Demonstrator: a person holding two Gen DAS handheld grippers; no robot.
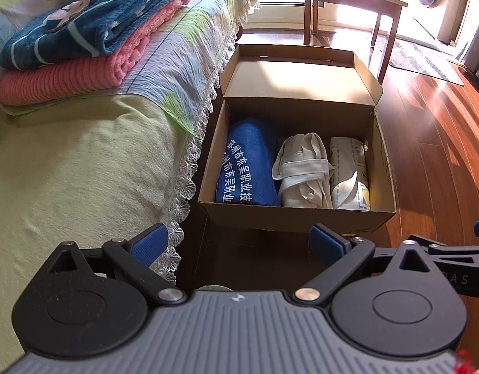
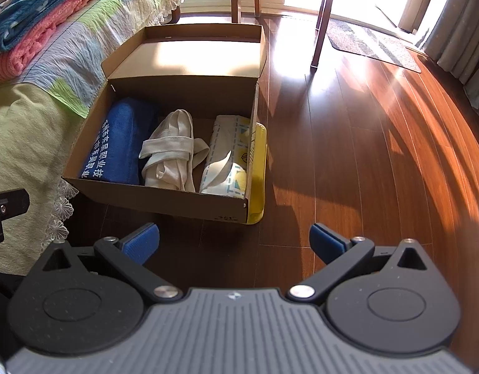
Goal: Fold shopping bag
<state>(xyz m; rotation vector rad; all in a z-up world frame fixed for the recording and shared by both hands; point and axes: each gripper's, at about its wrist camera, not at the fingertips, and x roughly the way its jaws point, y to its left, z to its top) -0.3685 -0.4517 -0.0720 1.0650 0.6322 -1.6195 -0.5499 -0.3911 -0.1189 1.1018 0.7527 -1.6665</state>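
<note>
An open cardboard box (image 1: 289,215) (image 2: 152,198) stands on the wooden floor beside the bed. It holds three folded bags side by side: a blue bag with white lettering (image 1: 245,162) (image 2: 114,143), a cream canvas bag (image 1: 305,171) (image 2: 171,155), and a white bag with a yellow print (image 1: 348,174) (image 2: 227,159). My left gripper (image 1: 239,243) is open and empty, held above the floor in front of the box. My right gripper (image 2: 234,240) is open and empty, in front of the box's right corner.
The bed (image 1: 68,168) with a green cover and lace trim lies on the left. Folded blue and pink blankets (image 1: 83,37) are stacked on it. A wooden table (image 1: 348,3) stands behind the box, and a rug (image 2: 370,43) lies at the far right.
</note>
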